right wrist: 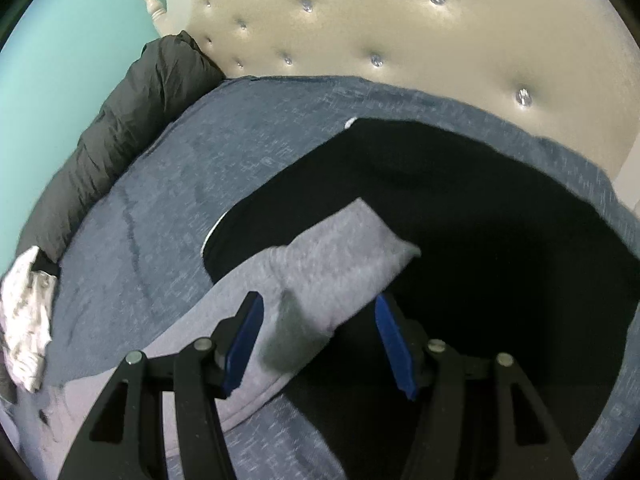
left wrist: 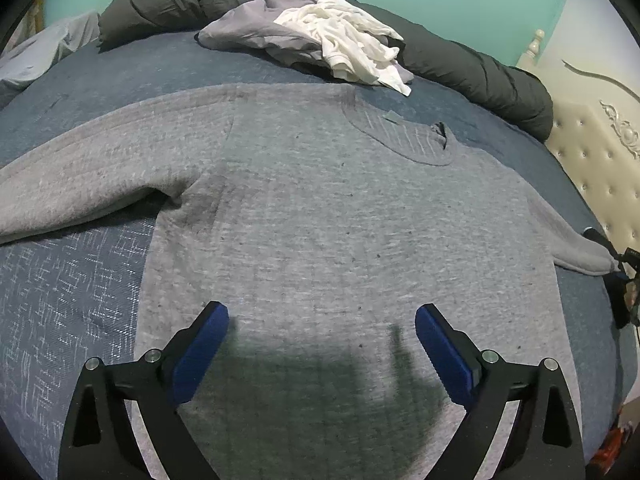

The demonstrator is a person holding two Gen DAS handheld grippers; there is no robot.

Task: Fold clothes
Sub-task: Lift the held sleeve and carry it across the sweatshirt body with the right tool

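A grey sweatshirt (left wrist: 320,208) lies spread flat on the blue bedspread (left wrist: 72,288), neck toward the far side, both sleeves stretched out sideways. My left gripper (left wrist: 322,326) hovers open over its lower body, nothing between the blue pads. In the right wrist view my right gripper (right wrist: 319,320) is open above the end of the grey sleeve (right wrist: 336,276), which lies across a black garment (right wrist: 500,248). The sleeve cuff sits between the fingers but the pads stand apart from it. The right gripper shows at the sleeve end (left wrist: 624,276) in the left wrist view.
A heap of lilac and white clothes (left wrist: 320,44) lies at the far side against a dark rolled duvet (left wrist: 472,68). A cream tufted headboard (right wrist: 400,32) bounds the bed on the right. The wall is teal. White cloth (right wrist: 28,320) lies at the left edge.
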